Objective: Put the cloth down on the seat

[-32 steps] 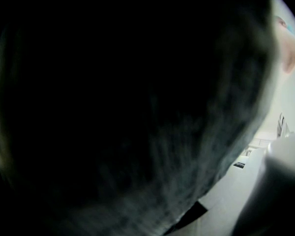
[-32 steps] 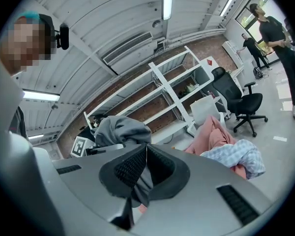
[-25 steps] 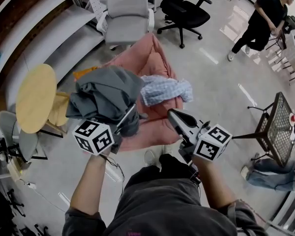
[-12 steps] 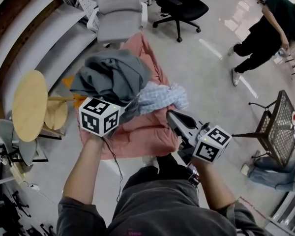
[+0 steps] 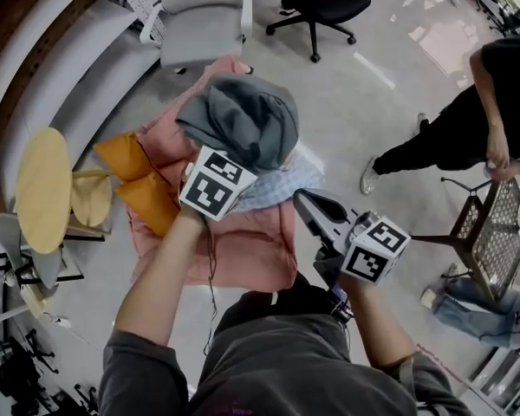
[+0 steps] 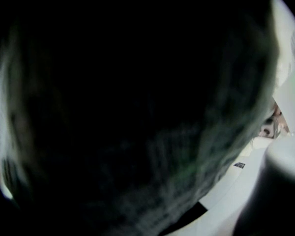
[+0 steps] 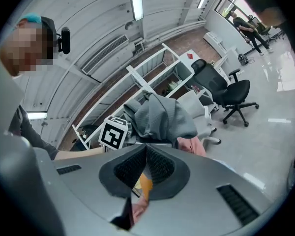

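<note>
Two tongs: the left tongs are buried in the grey cloth and, judging by how the bundle hangs up with them, clamped on it. The right tongs are pressed together on nothing, low and near the person's body.
Cloth position: bunched in the air above the back half of the pink seat, not resting on it. In the left gripper view dark fabric covers nearly the whole lens.
Seat contents: a blue checked cloth lies just under the grey bundle, and two orange cushions sit at the seat's left side.
Risk, blind drop: with that camera smothered, only the head view can guide the release, so the aim could drift.
Risk, snag: folds draped over the left tongs may catch on them when they part, leaving the bundle dangling instead of falling.
Risk, slide-off: a bulky heap landing on the blue checked cloth near the seat's right edge could roll onto the floor.
Risk, spare tongs: the empty right tongs are too far back to steady a slipping heap.
Bystander: a person is at the right, well apart, and probably no hazard.
</note>
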